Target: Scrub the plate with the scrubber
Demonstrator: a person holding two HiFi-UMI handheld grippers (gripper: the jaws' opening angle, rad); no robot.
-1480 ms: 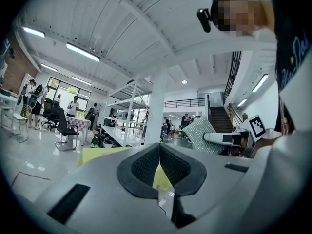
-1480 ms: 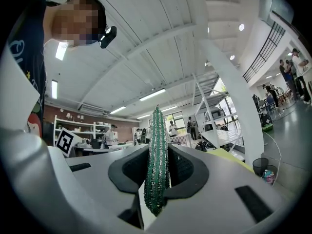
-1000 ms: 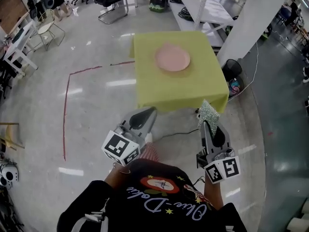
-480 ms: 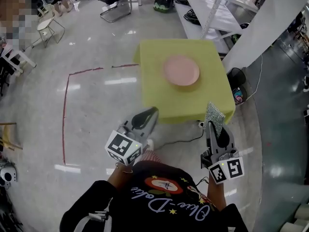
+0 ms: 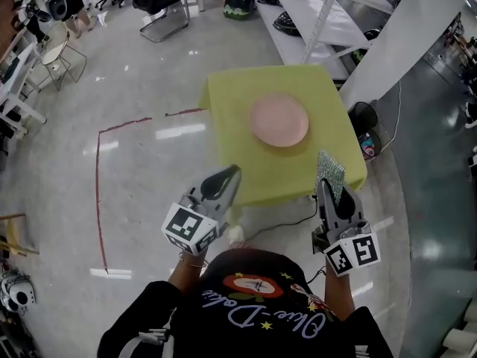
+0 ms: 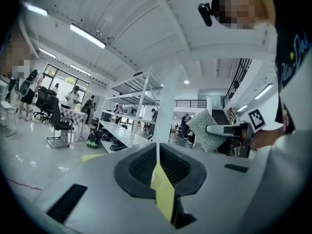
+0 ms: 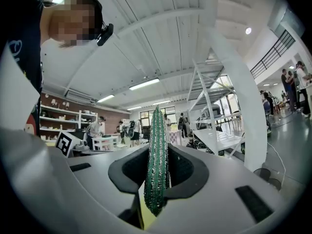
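A pink plate (image 5: 278, 120) lies in the middle of a small table with a yellow-green cloth (image 5: 231, 95). My right gripper (image 5: 329, 187) hangs over the table's near right corner, shut on a glittery green-silver scrubber (image 5: 329, 173) that stands up between its jaws (image 7: 157, 169). From the left gripper view the same scrubber (image 6: 204, 130) shows off to the right. The left gripper (image 5: 229, 175) is shut with nothing in it, at the table's near edge, left of the plate. Both are short of the plate.
A white slanted beam (image 5: 387, 36) and white shelving (image 5: 313, 21) stand right behind the table. A black bin (image 5: 363, 114) and a cable (image 5: 298, 215) lie on the floor by the table's right side. Red tape (image 5: 97, 192) marks the floor at left; chairs (image 5: 160, 2) stand beyond.
The table and plate have come closer in the head view as I walked towards them. Both grippers kept their pose and their grip; the right one now overlaps the table's corner.
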